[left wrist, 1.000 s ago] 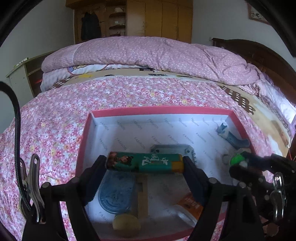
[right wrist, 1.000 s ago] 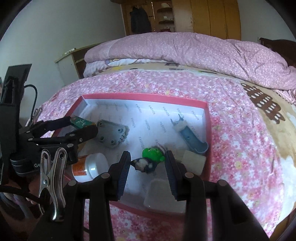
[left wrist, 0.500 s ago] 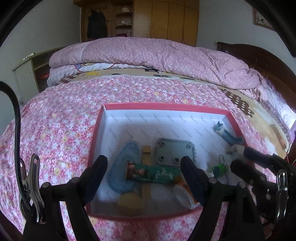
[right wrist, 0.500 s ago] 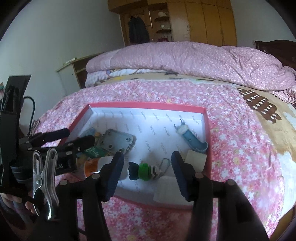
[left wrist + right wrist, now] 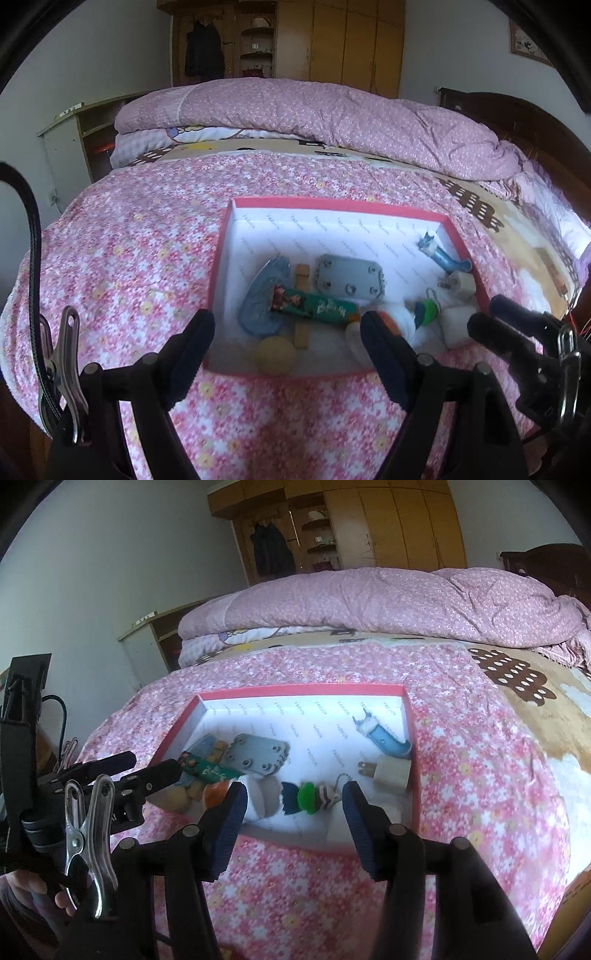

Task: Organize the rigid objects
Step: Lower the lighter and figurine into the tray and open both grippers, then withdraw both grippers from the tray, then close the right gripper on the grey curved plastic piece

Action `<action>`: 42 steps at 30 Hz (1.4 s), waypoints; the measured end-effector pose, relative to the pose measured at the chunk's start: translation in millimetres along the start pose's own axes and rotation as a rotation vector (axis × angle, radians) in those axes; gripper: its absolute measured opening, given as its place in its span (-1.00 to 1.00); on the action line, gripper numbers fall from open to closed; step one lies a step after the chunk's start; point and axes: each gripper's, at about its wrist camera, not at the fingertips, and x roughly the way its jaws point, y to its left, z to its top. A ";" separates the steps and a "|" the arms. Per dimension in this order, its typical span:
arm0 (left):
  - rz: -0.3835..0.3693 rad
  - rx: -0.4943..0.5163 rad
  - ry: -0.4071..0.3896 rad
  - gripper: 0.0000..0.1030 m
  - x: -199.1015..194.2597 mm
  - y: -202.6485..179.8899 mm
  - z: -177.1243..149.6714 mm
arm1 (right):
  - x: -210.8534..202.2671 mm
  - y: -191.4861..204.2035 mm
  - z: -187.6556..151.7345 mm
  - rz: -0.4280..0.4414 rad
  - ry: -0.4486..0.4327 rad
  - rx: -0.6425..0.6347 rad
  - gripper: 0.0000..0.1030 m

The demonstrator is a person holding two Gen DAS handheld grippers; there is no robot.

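Note:
A red box (image 5: pixel 332 205) (image 5: pixel 295 691) with a white lining sits on the flowered bedspread. Inside lie a green printed tube (image 5: pixel 314 305) (image 5: pixel 210 771), a grey plate (image 5: pixel 349 277) with holes, a blue oval piece (image 5: pixel 258 299), a yellow round piece (image 5: pixel 275 352), a green keychain toy (image 5: pixel 426 314) (image 5: pixel 306 797), a white charger (image 5: pixel 391 773) and a blue figurine (image 5: pixel 384 738). My left gripper (image 5: pixel 288 332) hovers open at the box's near edge, holding nothing. The right gripper (image 5: pixel 293 799) is open too, with the toy lying just beyond its fingertips.
A folded pink quilt (image 5: pixel 332 110) is piled at the far side of the bed, with a dark headboard (image 5: pixel 517 118) at the right. A small shelf (image 5: pixel 70 147) stands at the left and a wooden wardrobe (image 5: pixel 332 40) behind. A person's hand (image 5: pixel 44 890) grips the left tool.
Both grippers have drawn back from the box. The green tube, between the left fingertips before, now lies in the box beyond them. The right jaws have widened off the green toy.

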 end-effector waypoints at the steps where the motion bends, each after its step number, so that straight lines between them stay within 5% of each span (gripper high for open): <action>1: 0.002 0.000 0.002 0.64 -2.6 1.1 -2.6 | -2.3 1.2 -1.9 -0.004 0.000 -0.003 0.07; 19: 0.041 -0.042 0.048 0.64 -34.1 29.1 -62.8 | -54.6 10.6 -51.7 -0.019 0.048 -0.040 0.07; 35: 0.017 -0.026 0.100 0.64 -27.6 28.4 -88.9 | -49.6 34.2 -122.7 0.074 0.282 -0.102 0.06; 42: -0.013 -0.030 0.130 0.64 -23.3 27.1 -97.1 | -35.7 45.4 -136.6 0.098 0.347 -0.120 -0.43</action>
